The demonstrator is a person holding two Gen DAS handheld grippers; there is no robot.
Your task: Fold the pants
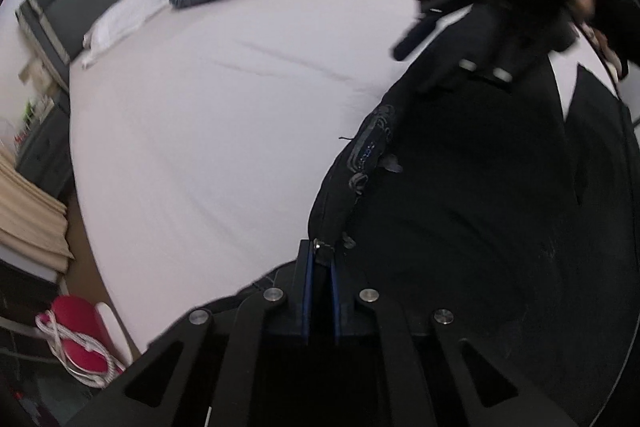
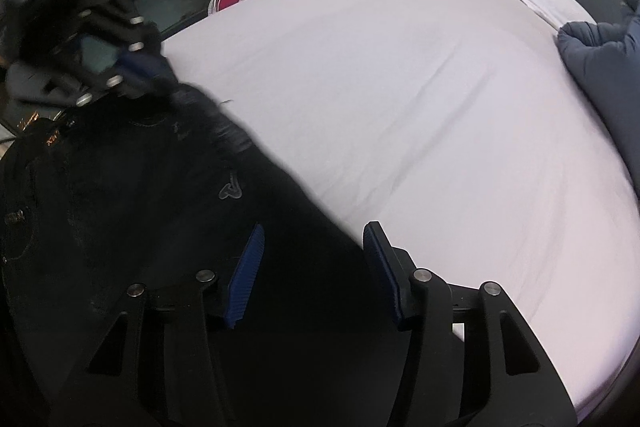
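Your left gripper has its jaws pinched together on the edge of the black pants, which spread out ahead and to the right of them on the bed. Your right gripper has its jaws about half open astride the pants' edge, pads not pressing the cloth.

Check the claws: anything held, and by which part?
Left claw is shut on the black pants, at the waistband edge. Right claw stands open over the pants, gripping nothing.
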